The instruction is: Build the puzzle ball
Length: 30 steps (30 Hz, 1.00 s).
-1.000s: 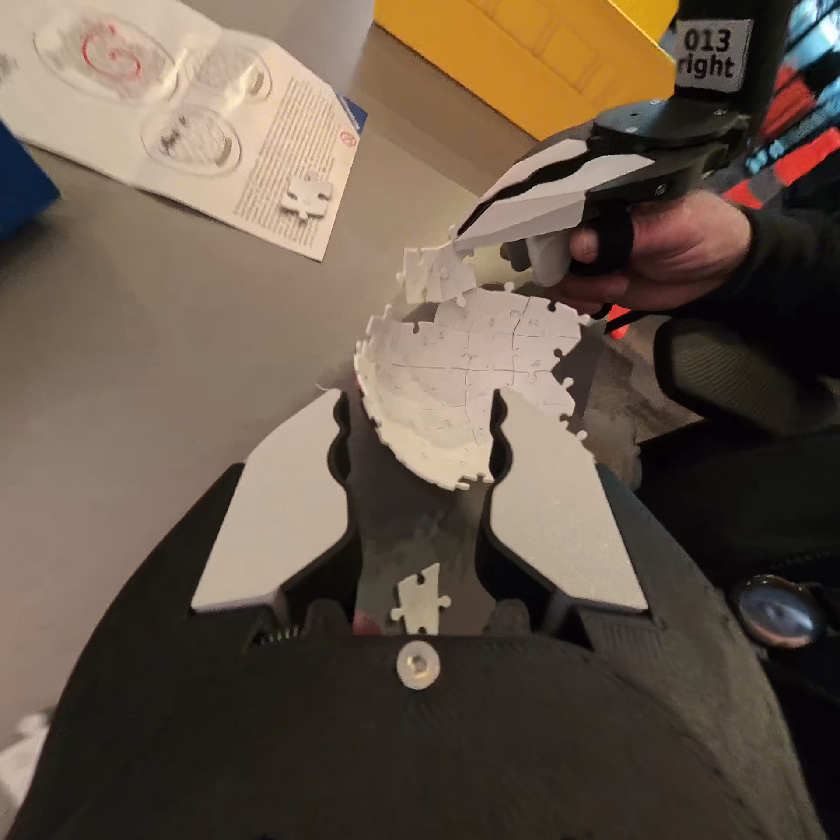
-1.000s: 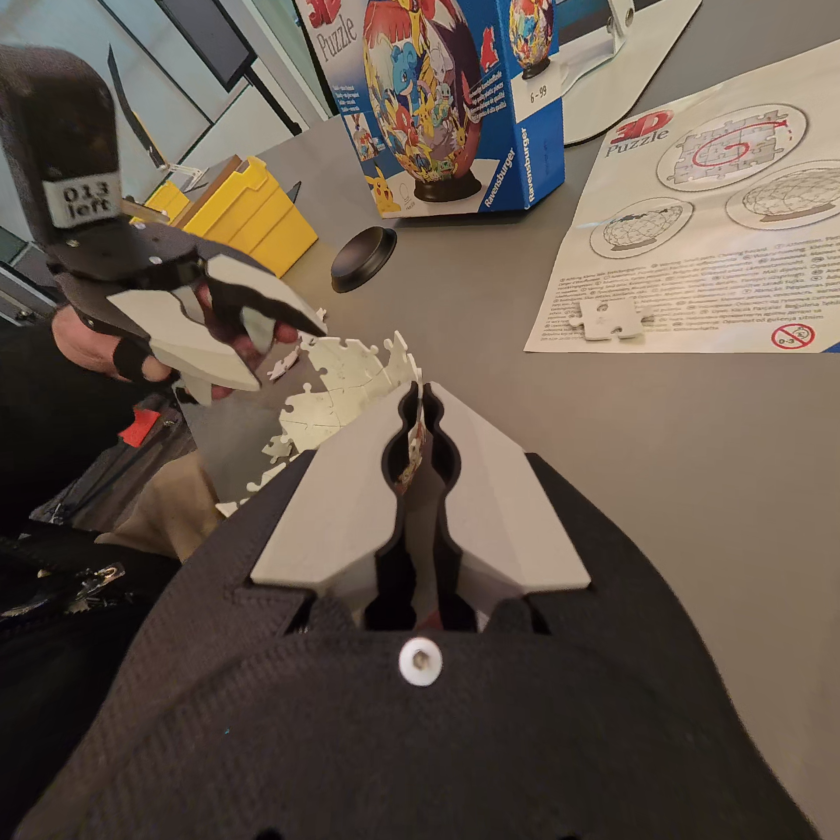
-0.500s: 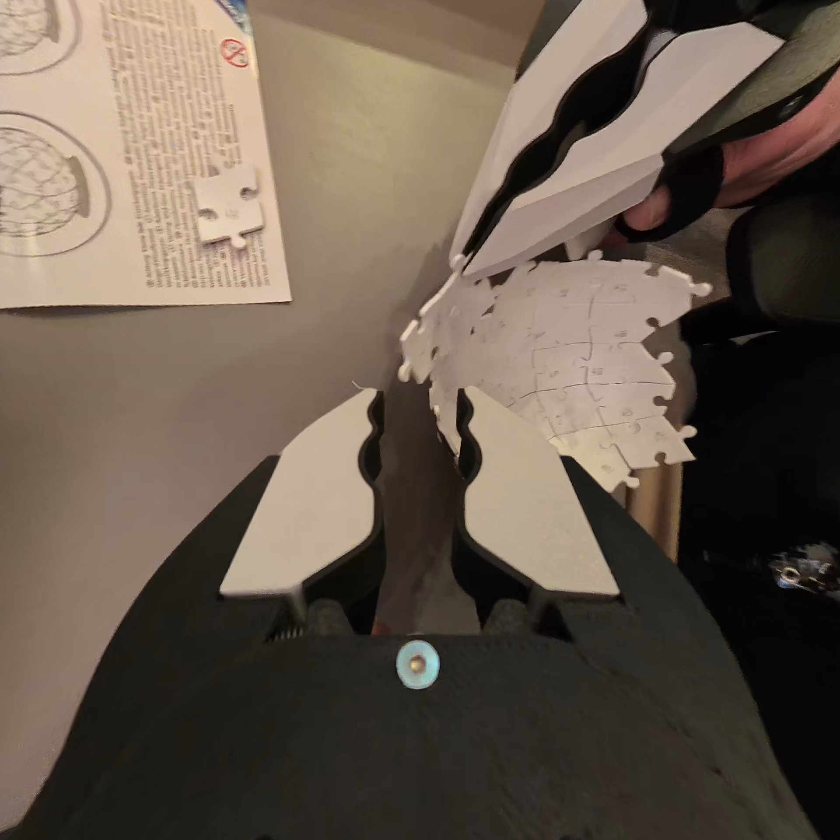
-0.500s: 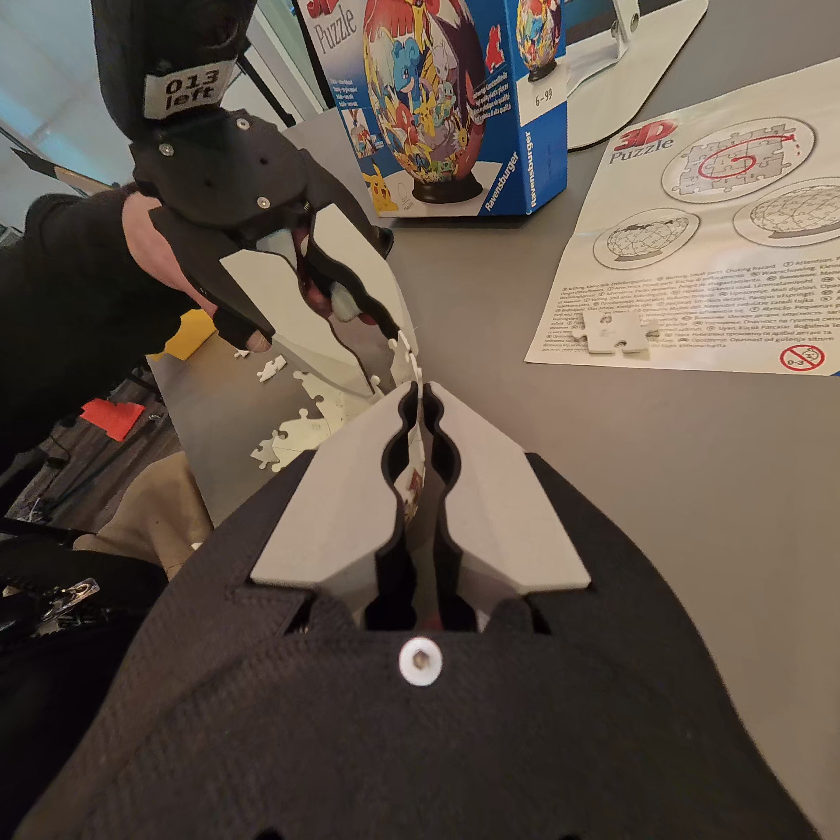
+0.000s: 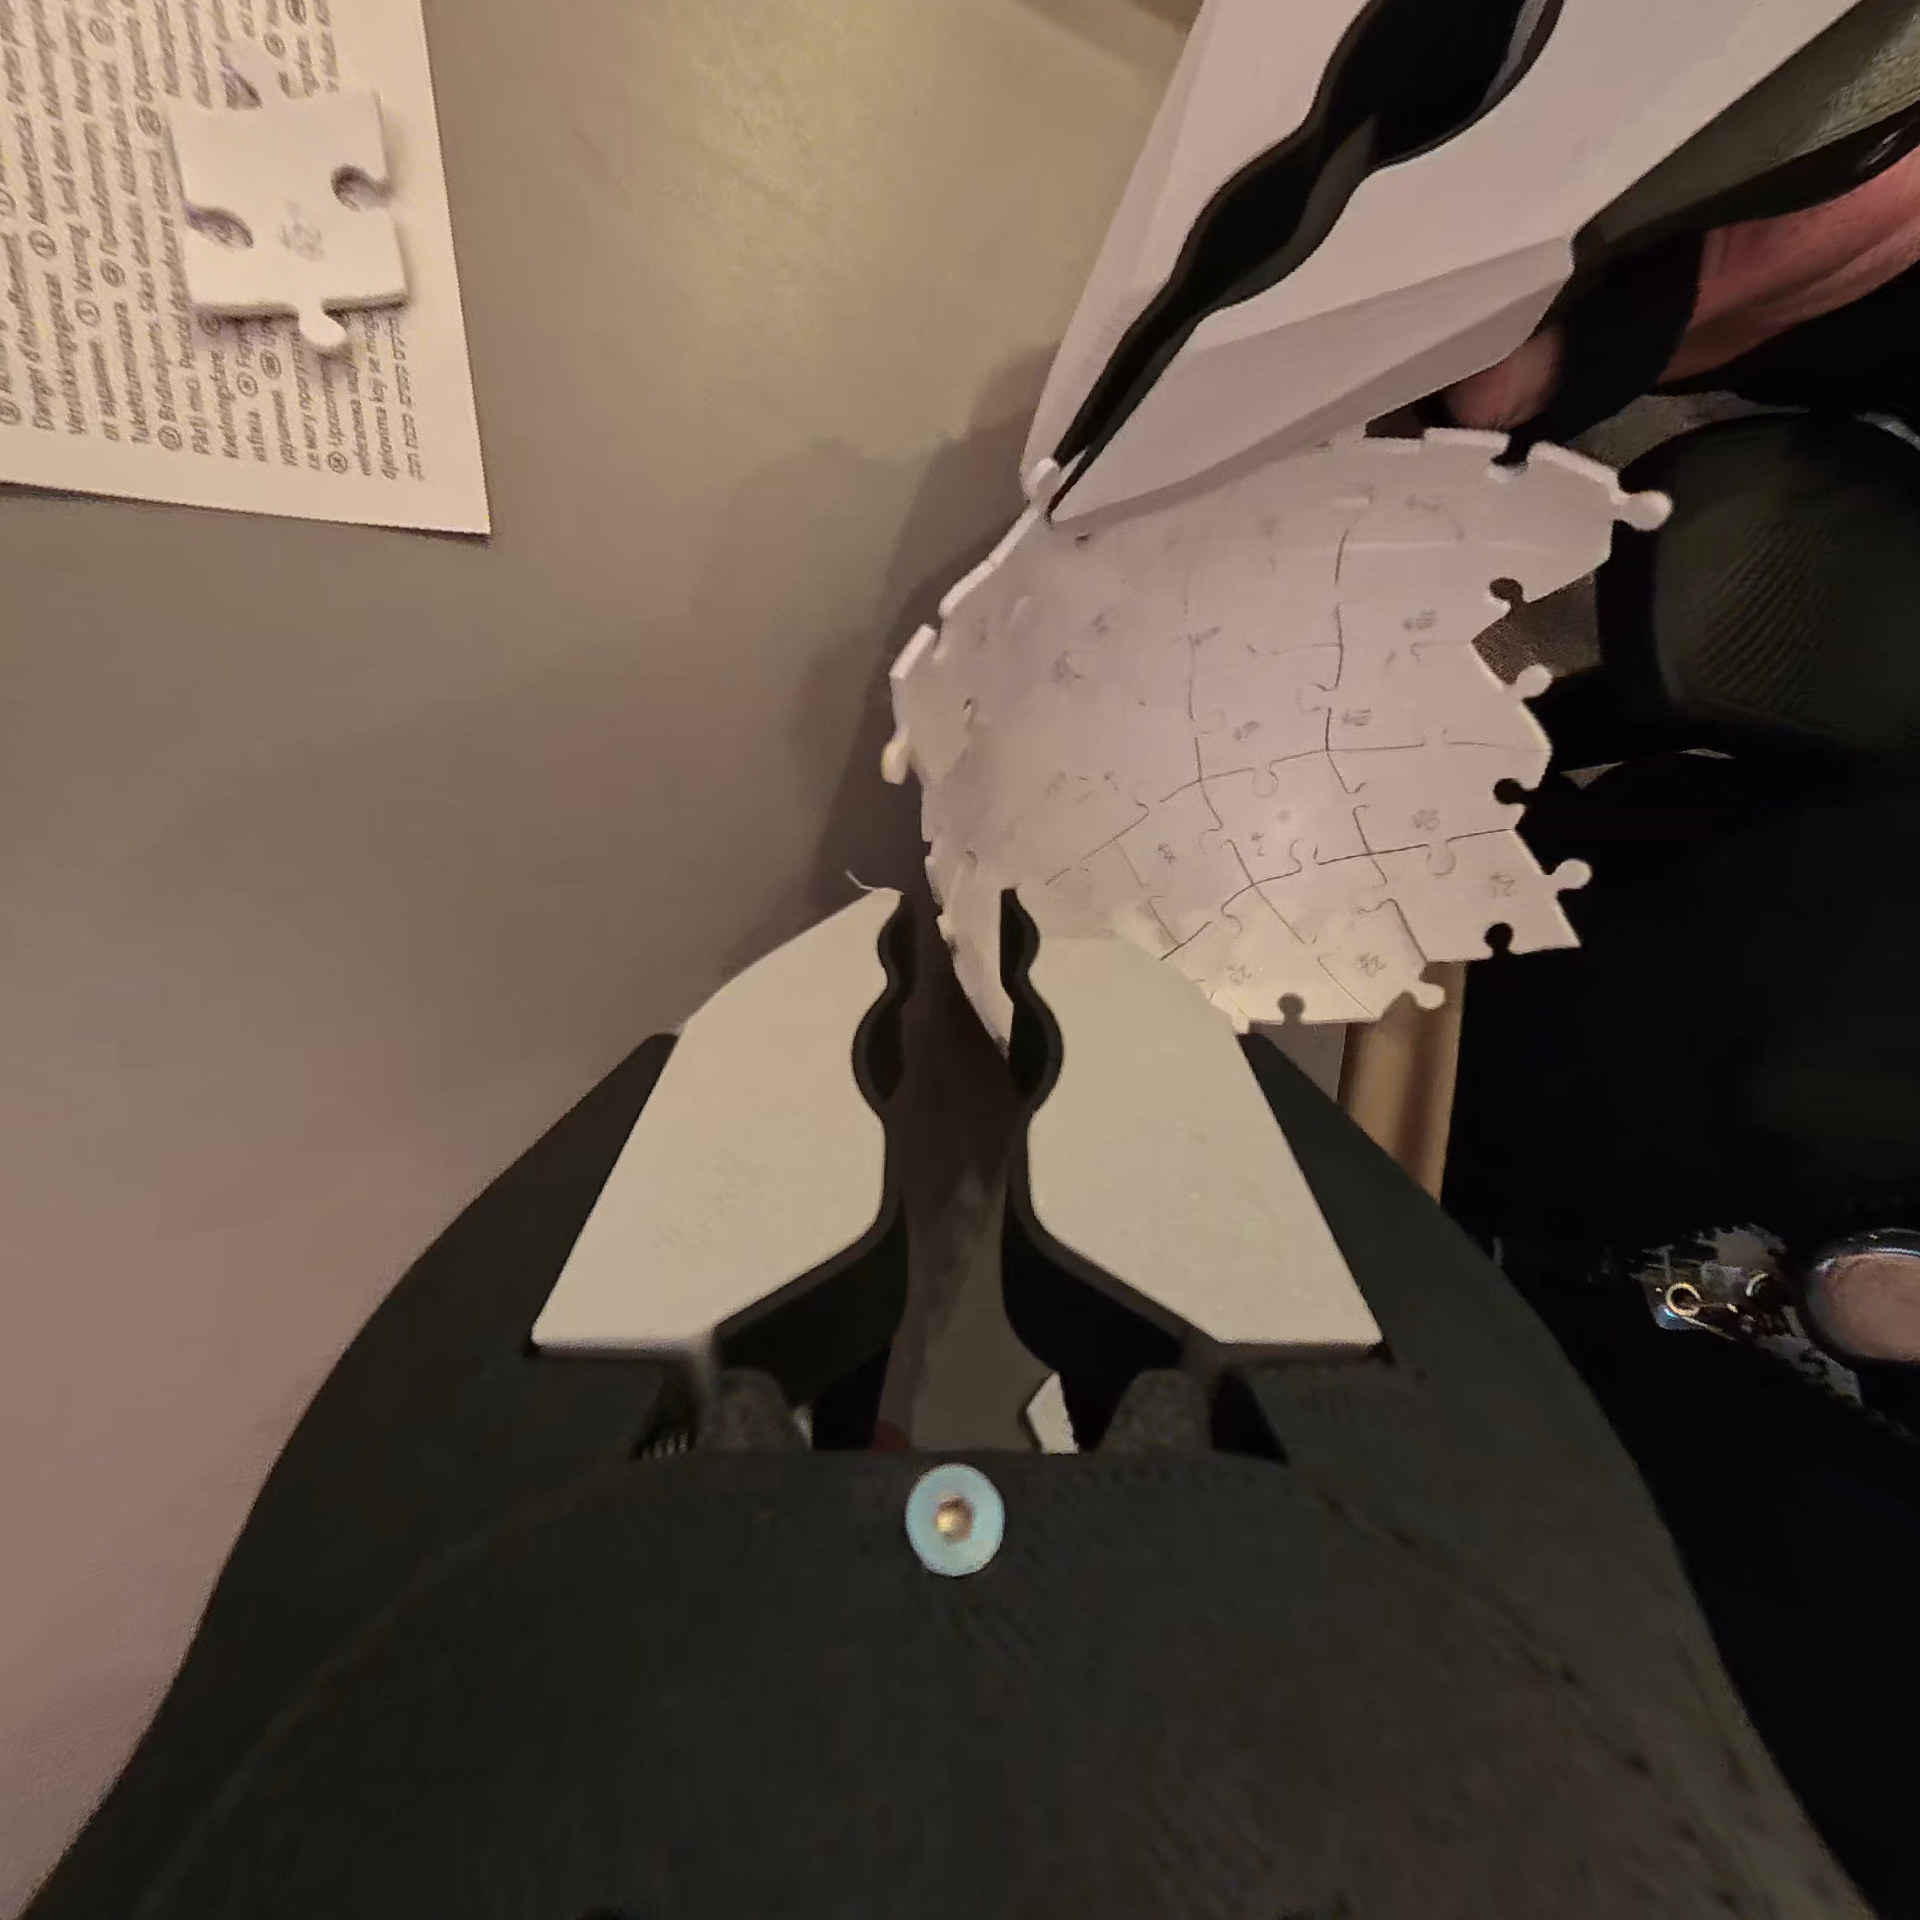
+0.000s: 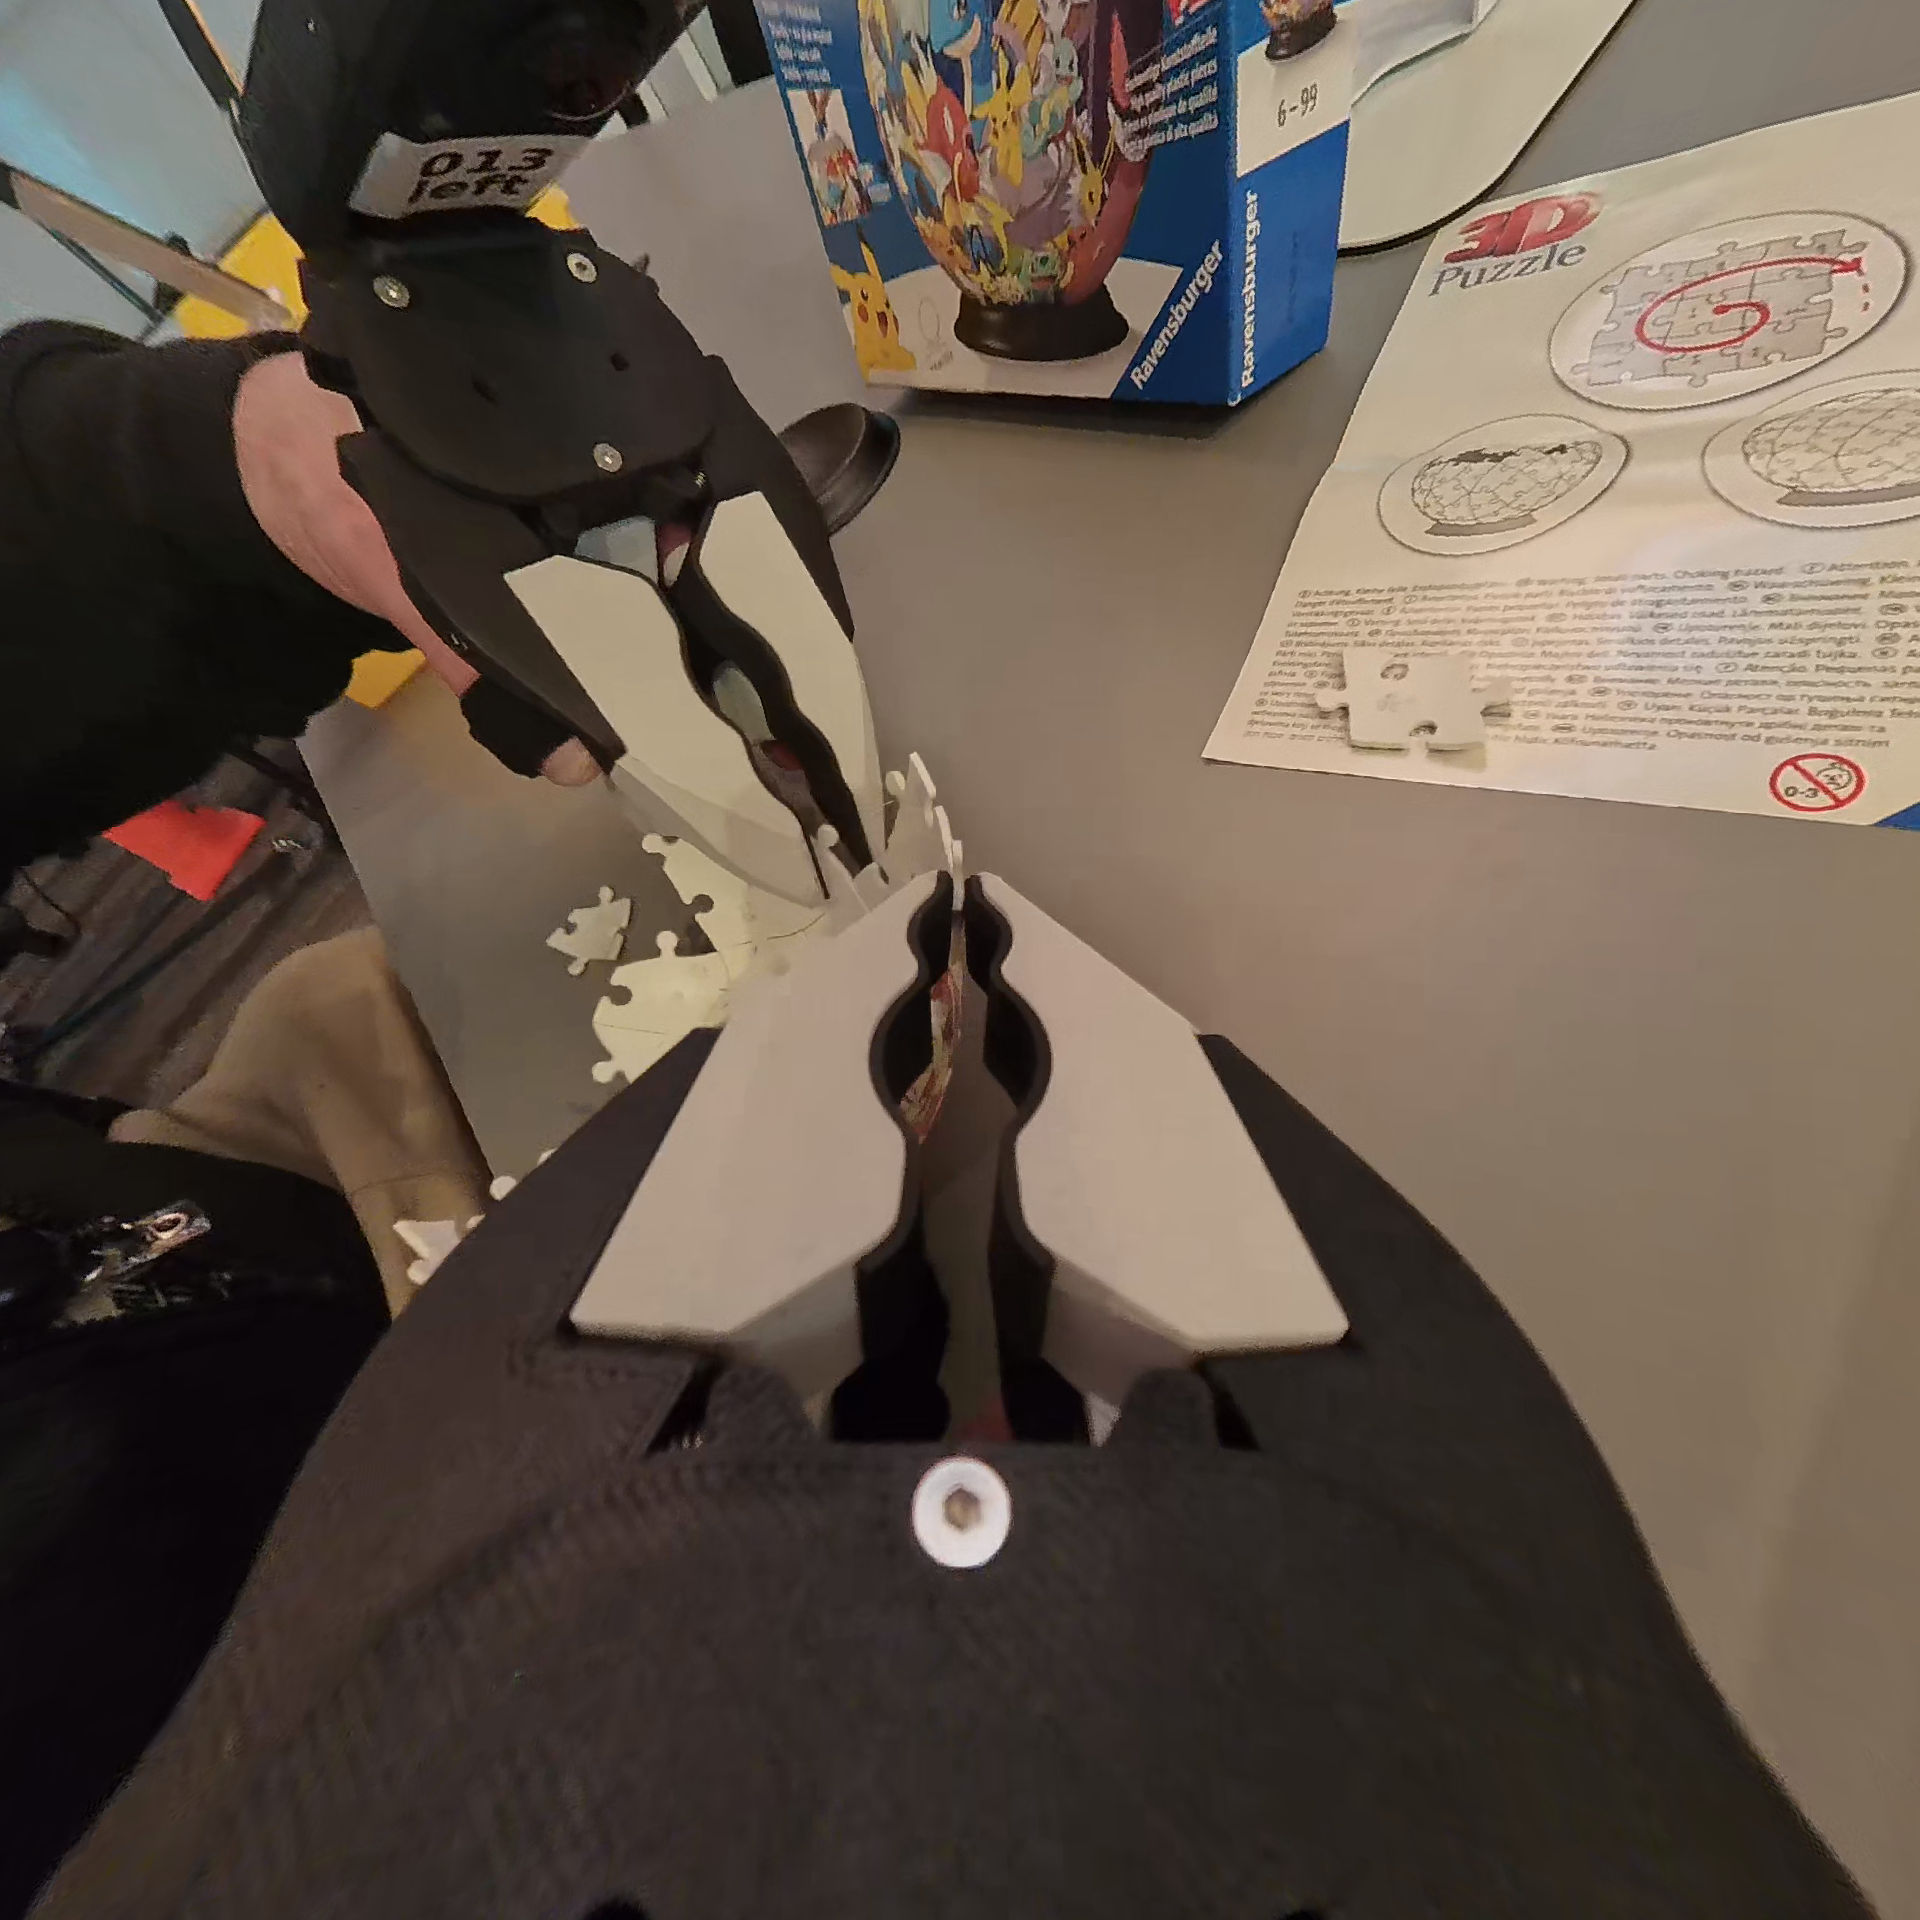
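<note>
The partly built puzzle ball is a curved white shell of joined pieces, held in the air above the table edge. My right gripper is shut on a piece at the shell's upper rim, whose coloured side shows between its fingers. It also shows in the left wrist view. My left gripper is nearly closed around the shell's lower rim, with a small gap still visible on one side. In the right wrist view the left gripper comes down from the upper left onto the shell.
An instruction sheet lies on the grey table with one loose white piece on it; sheet and piece also show in the left wrist view. The puzzle box, a black stand and loose pieces lie beyond.
My left gripper has narrowed from wide open to almost closed and swung over the shell's rim. My right gripper has kept its hold and tilted the shell.
</note>
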Available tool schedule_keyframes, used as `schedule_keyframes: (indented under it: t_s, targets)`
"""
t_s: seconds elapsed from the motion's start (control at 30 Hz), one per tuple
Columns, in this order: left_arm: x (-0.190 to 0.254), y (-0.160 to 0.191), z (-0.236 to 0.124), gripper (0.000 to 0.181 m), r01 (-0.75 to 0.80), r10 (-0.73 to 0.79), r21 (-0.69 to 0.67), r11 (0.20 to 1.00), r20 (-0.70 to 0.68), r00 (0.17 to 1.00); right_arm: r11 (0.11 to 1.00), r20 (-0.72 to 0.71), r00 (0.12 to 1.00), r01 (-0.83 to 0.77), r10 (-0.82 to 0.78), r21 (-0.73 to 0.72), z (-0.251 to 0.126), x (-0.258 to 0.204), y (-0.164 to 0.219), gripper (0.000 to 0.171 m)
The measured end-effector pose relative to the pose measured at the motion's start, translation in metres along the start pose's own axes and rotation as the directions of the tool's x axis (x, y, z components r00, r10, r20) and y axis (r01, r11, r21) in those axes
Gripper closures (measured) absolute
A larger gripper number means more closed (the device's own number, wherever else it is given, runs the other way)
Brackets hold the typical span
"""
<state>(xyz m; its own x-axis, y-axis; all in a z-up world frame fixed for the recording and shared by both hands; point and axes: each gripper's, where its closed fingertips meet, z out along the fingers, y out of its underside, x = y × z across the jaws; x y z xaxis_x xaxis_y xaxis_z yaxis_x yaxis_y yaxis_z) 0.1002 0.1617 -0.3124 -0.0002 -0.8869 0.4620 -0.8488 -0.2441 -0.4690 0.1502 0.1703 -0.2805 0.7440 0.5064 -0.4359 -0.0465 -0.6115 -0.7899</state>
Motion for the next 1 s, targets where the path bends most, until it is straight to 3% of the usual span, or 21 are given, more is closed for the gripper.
schedule_keyframes:
  t_s: [0.03,0.5,0.8,1.0]
  targets:
    - [0.000,0.000,0.000,0.166,0.002,-0.002,0.003,1.000,0.001,1.000,1.000,-0.004,1.000,0.009,-0.009,-0.005,0.000,0.000,0.000,0.171]
    - [-0.008,-0.029,0.001,0.143,-0.021,0.032,0.105,0.994,-0.106,0.994,0.999,-0.035,0.999,0.015,-0.017,-0.034,0.000,0.007,0.004,0.171]
    - [-0.006,-0.028,0.024,0.169,-0.134,0.131,-0.012,0.991,-0.131,0.983,1.000,-0.036,0.999,-0.015,0.015,-0.017,0.000,0.007,0.009,0.171]
    - [-0.004,-0.029,0.027,0.174,-0.132,0.128,-0.014,0.991,-0.136,0.982,1.000,-0.047,0.999,-0.007,0.006,-0.013,-0.003,0.009,0.010,0.171]
